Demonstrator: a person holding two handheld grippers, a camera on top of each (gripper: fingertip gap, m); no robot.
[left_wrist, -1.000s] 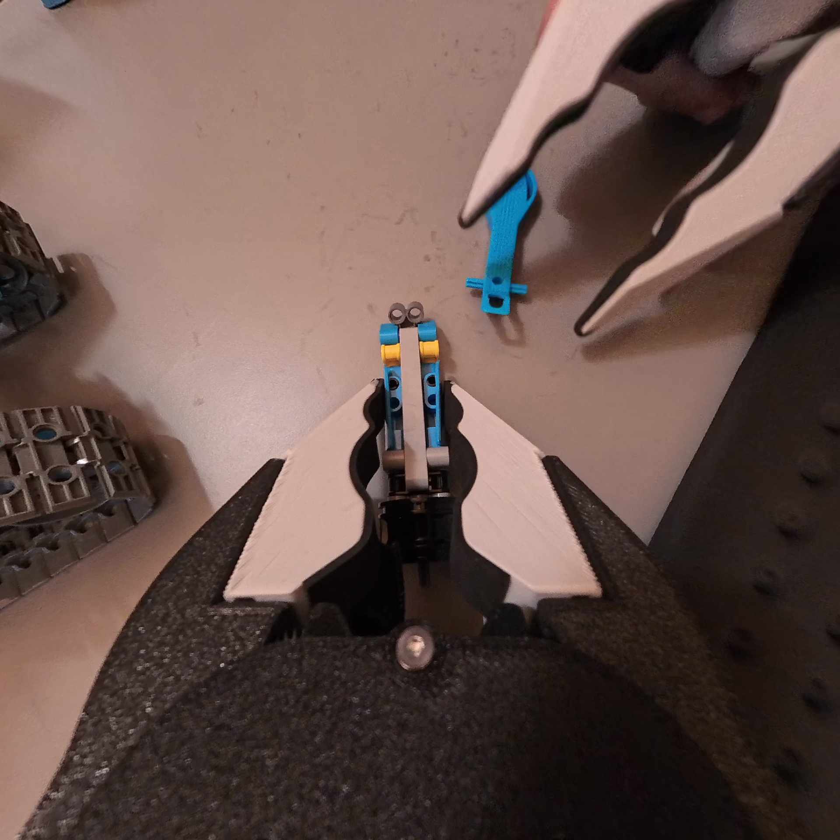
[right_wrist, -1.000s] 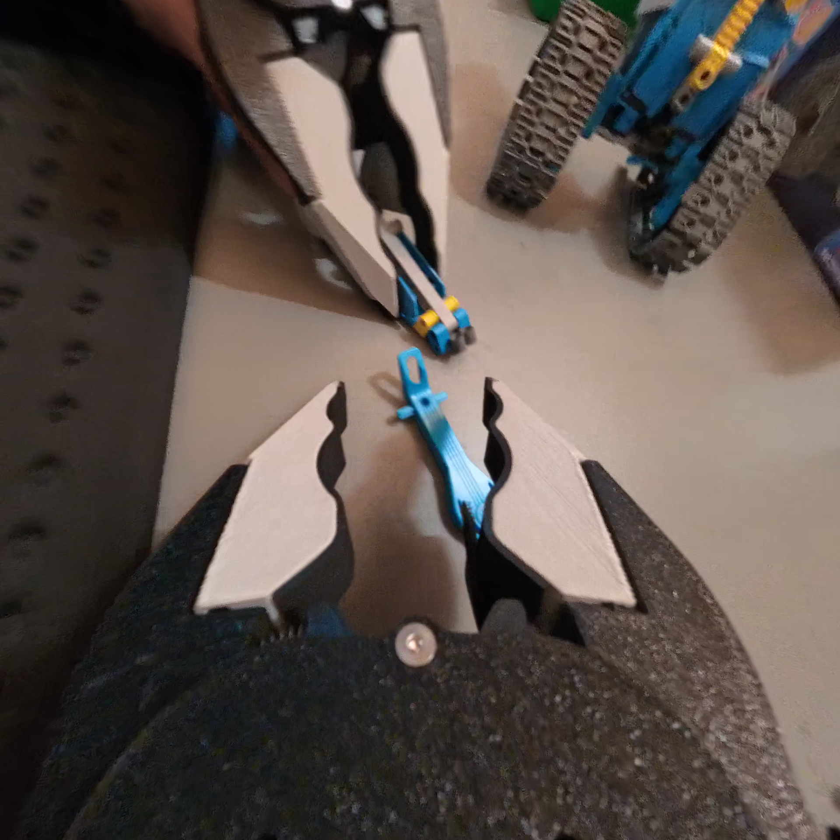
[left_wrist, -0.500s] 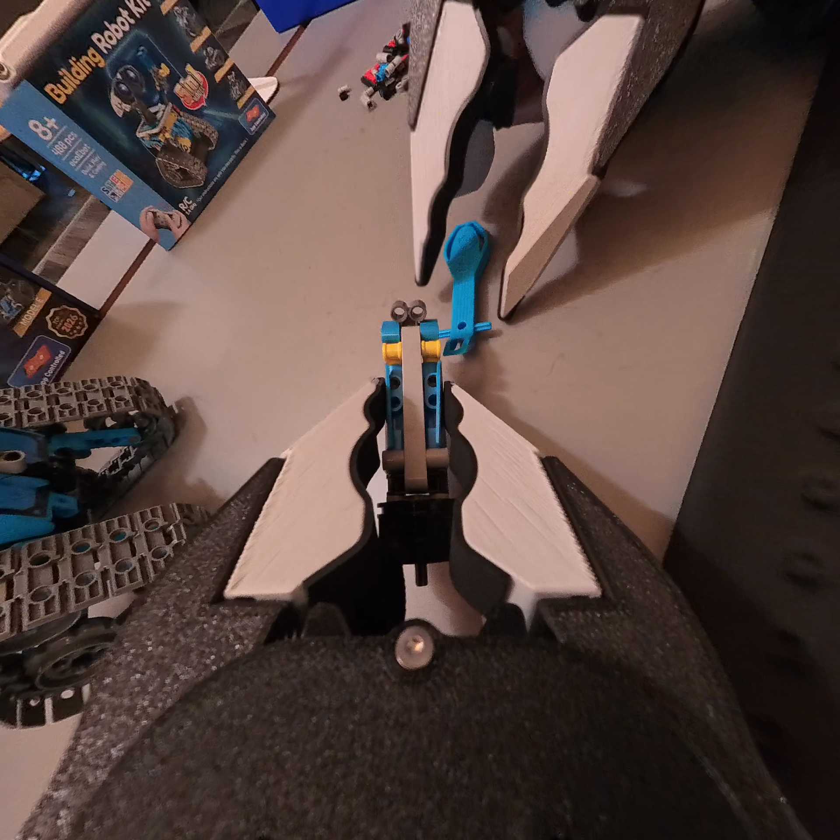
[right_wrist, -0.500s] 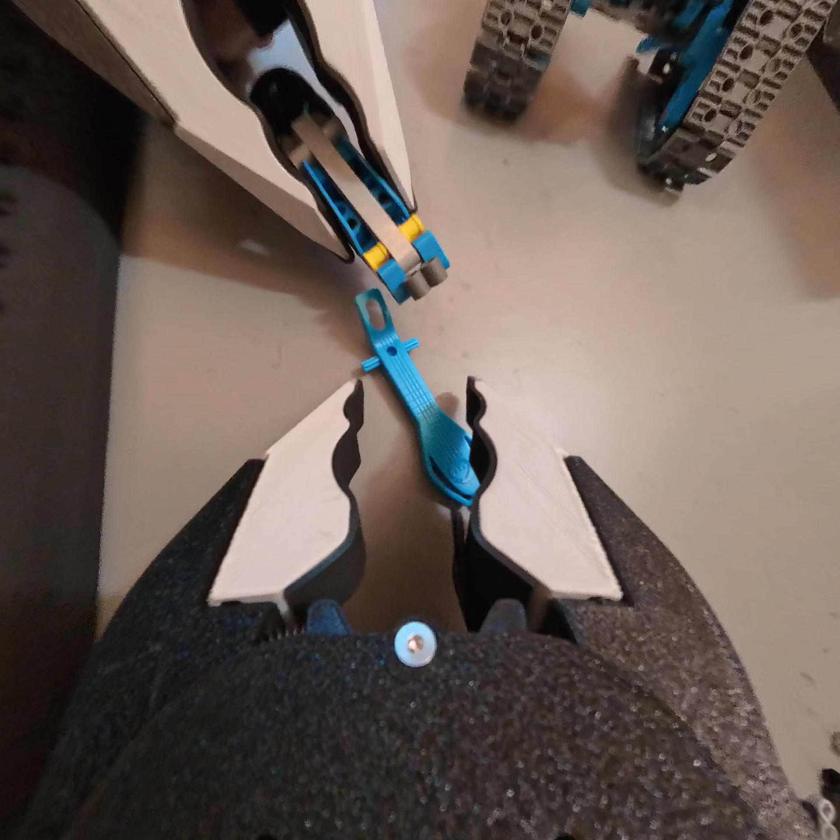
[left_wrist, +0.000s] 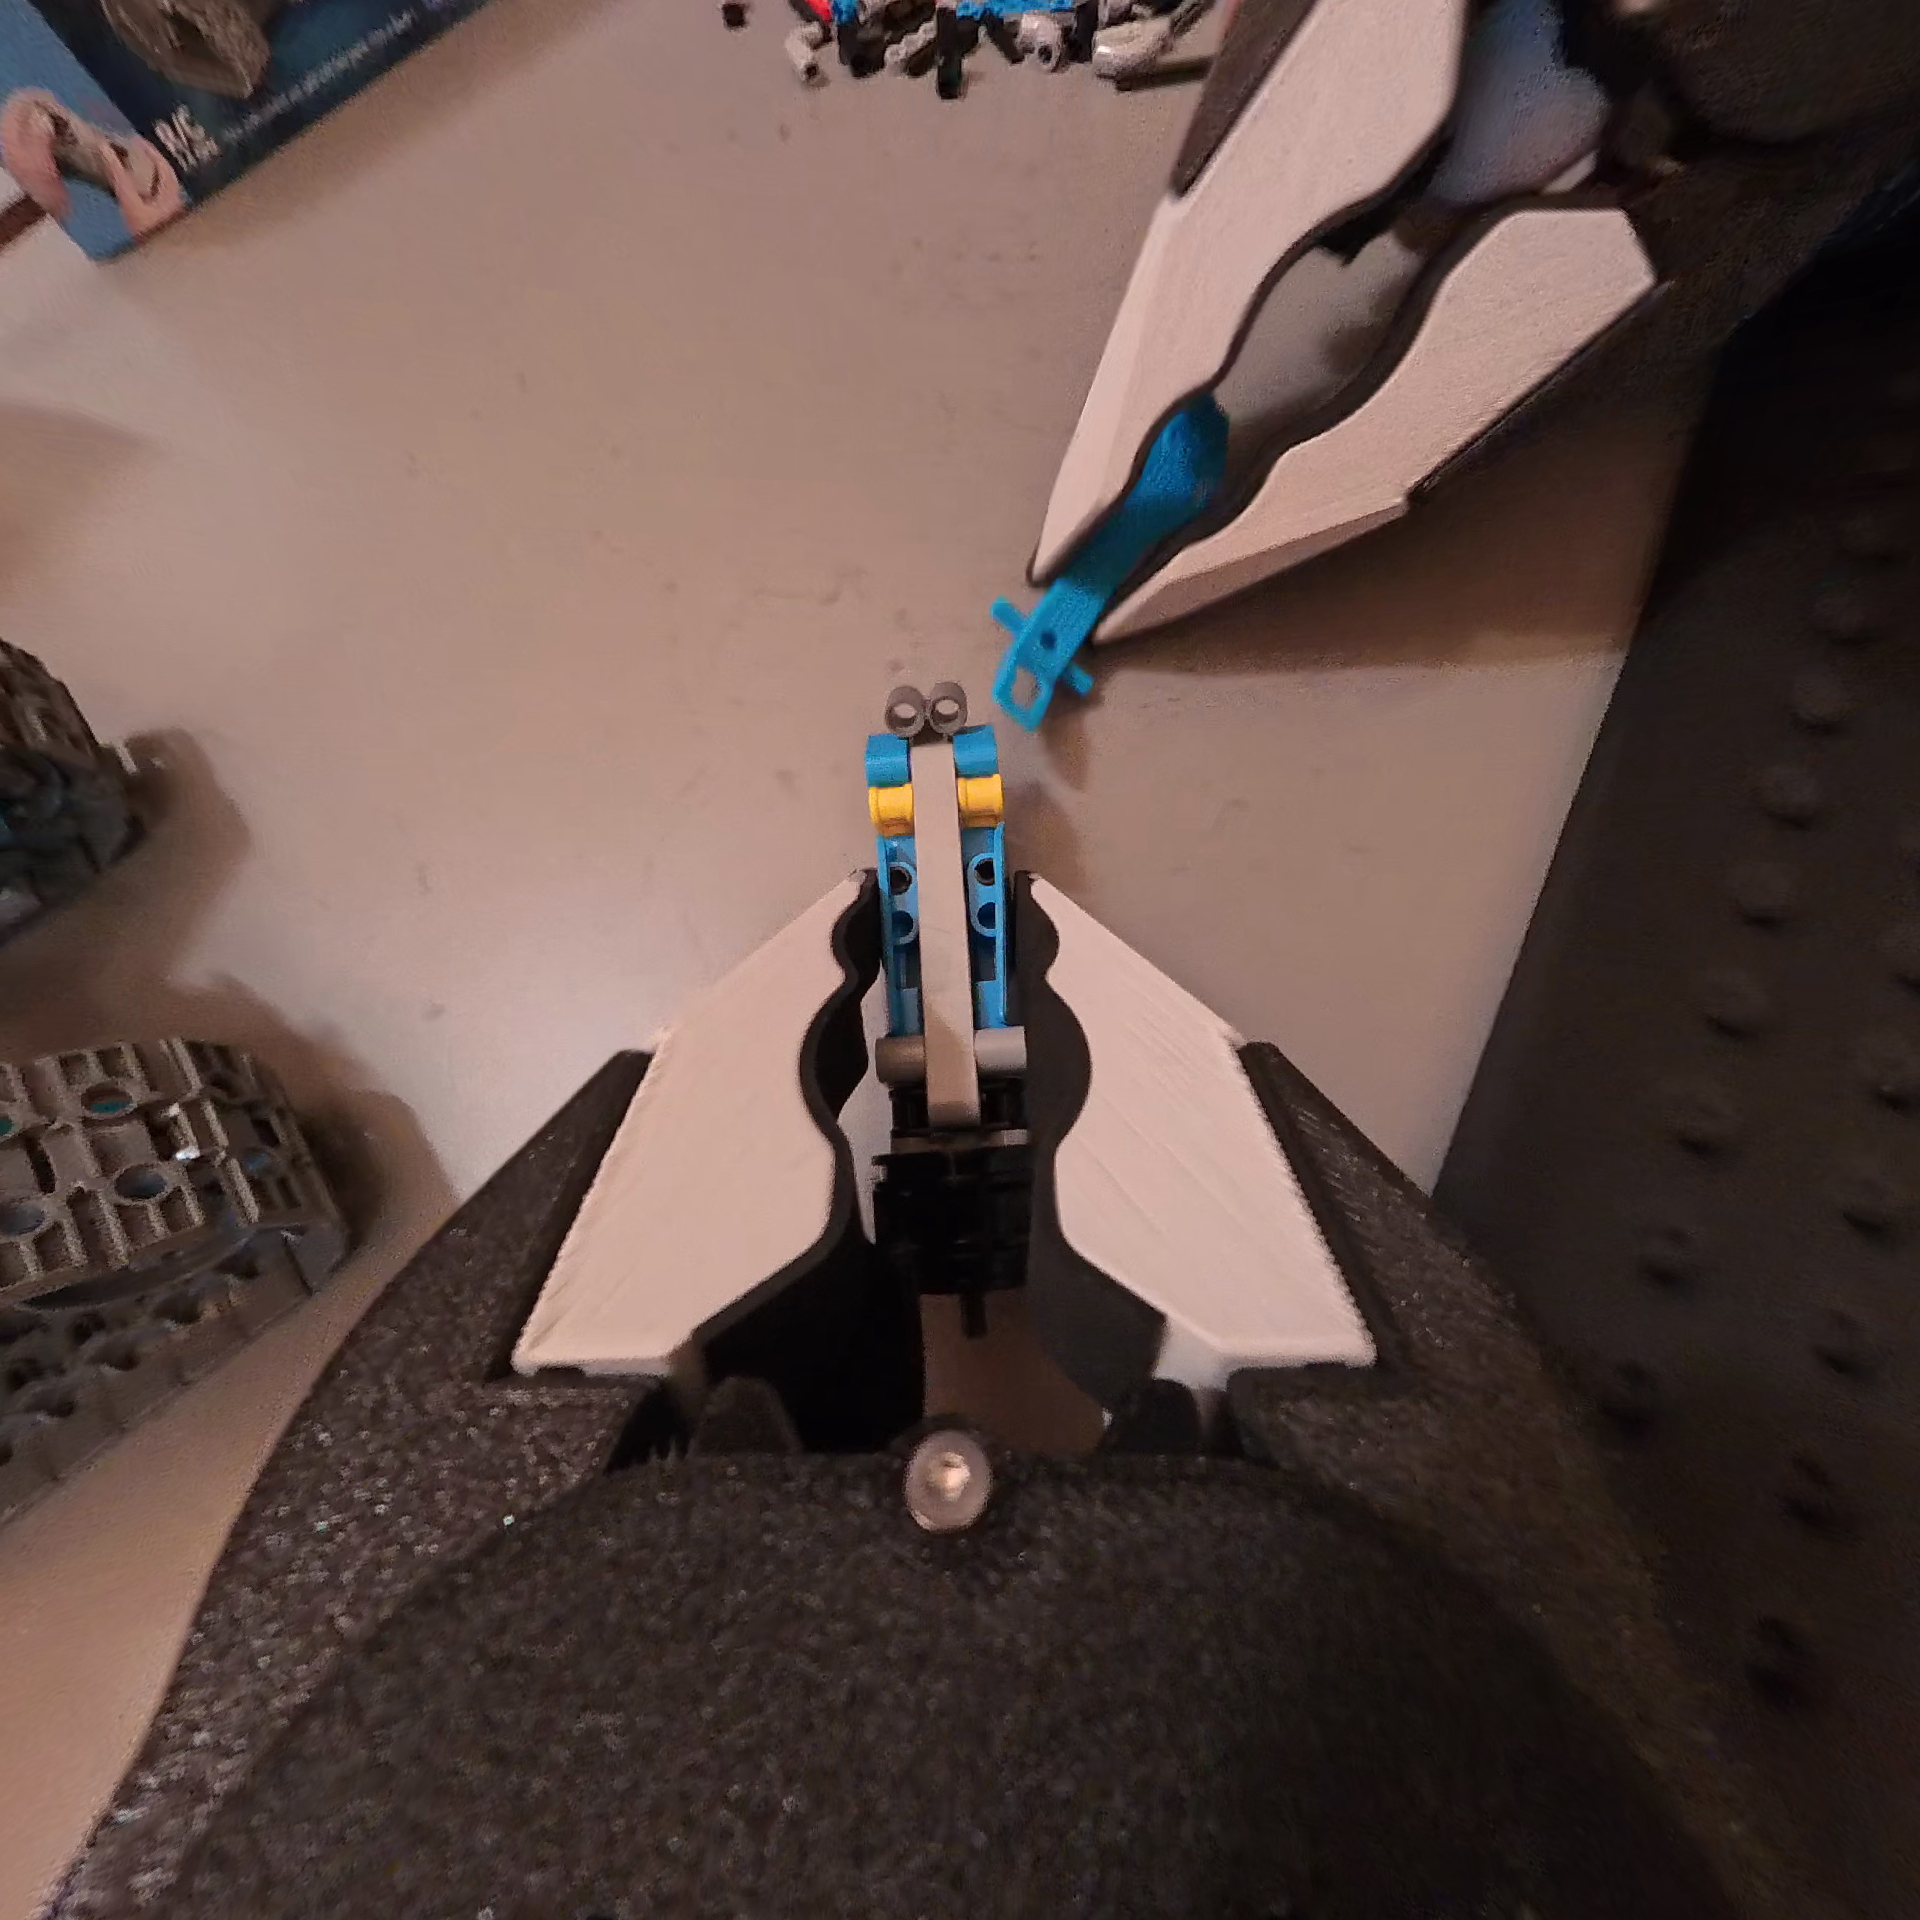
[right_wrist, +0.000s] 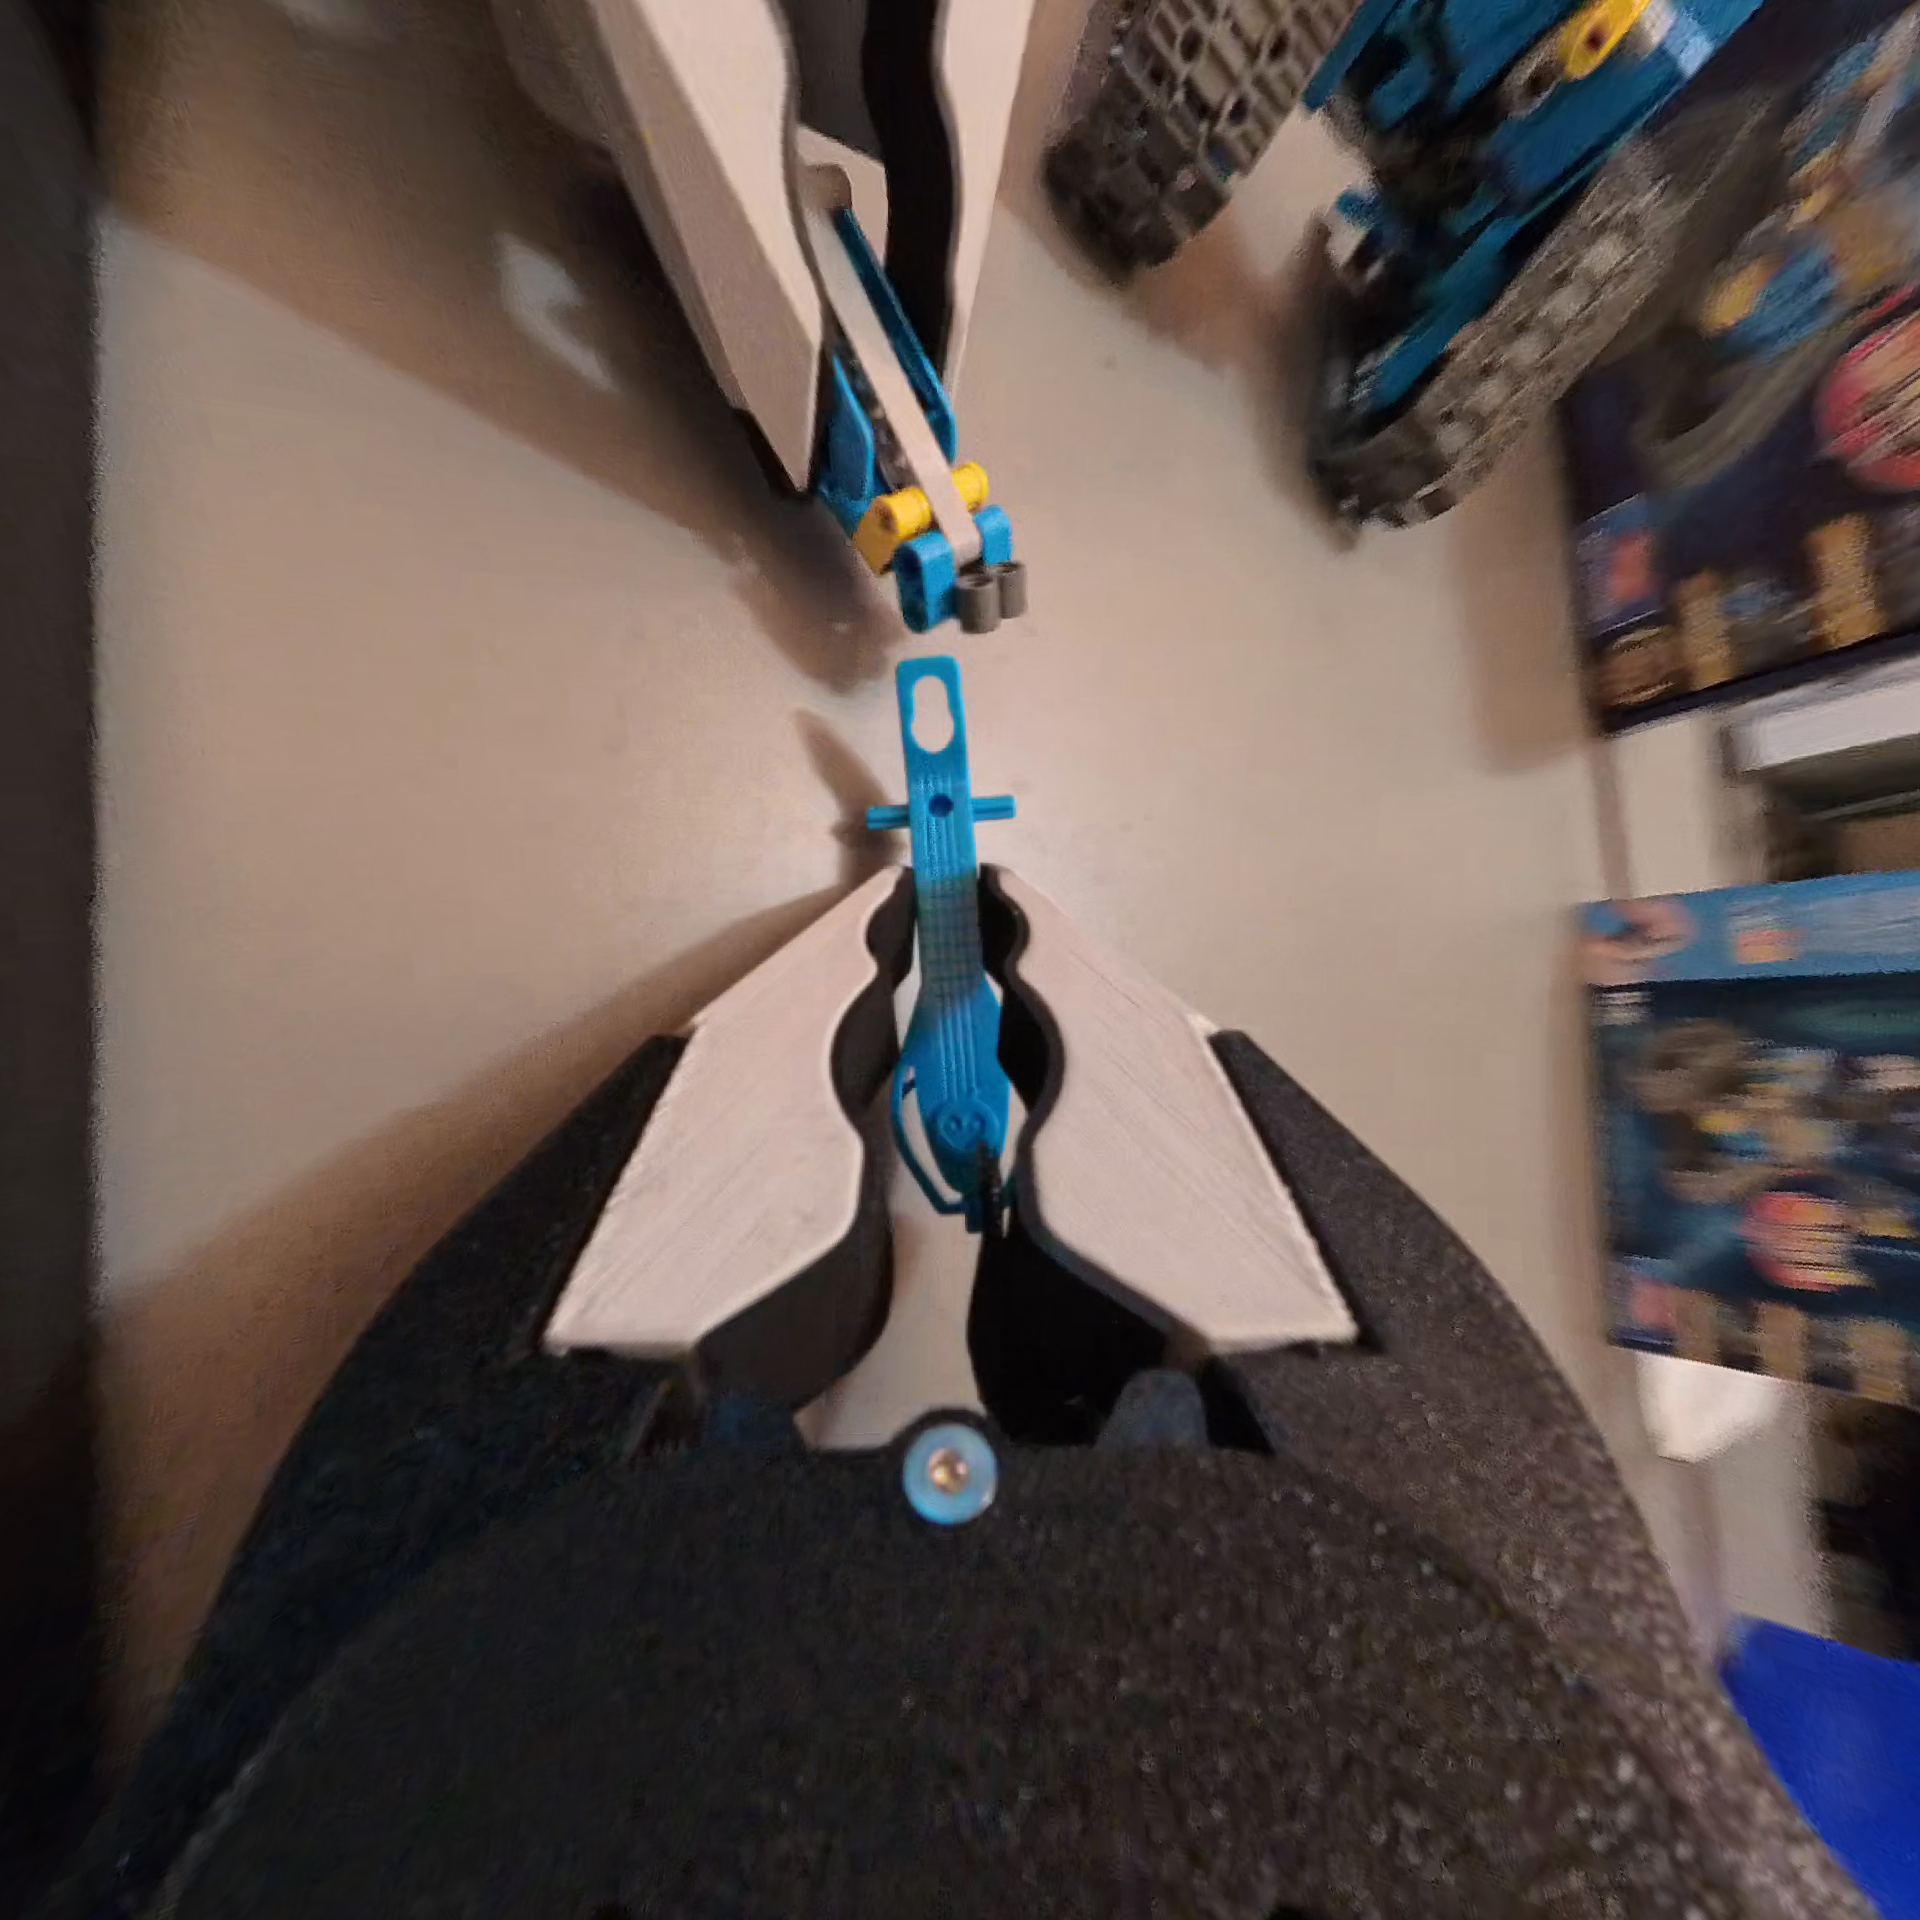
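Blue plastic fills both my grips. My left gripper (left_wrist: 943, 883) is closed on a small brick assembly (left_wrist: 940, 862): 2 blue beams either side of a grey strip, yellow bushes across it, 2 grey tubes at the front end and black parts back between my fingers. It pokes out past the fingertips, over the beige tabletop (left_wrist: 520, 520). My right gripper (right_wrist: 943, 873) is pinched narrow on a flat blue pry tool (right_wrist: 943, 935), its rounded handle back in the wavy hollow and its slotted tip with a small crossbar pointing forward.

Tool tip and grey tubes sit just apart, nearly end to end. To do well from here, I judge both holds should stay firm and level, with the slotted tip kept square to the assembly's end; the tool is thin and could twist in my grip if pushed off-axis.

Farther out, a tracked toy vehicle (right_wrist: 1455, 208) in blue and grey stands on the table, printed boxes (right_wrist: 1756, 1122) beyond it. Loose small pieces (left_wrist: 935, 42) lie at the far edge, and a dark studded surface (left_wrist: 1766, 1039) borders the table.
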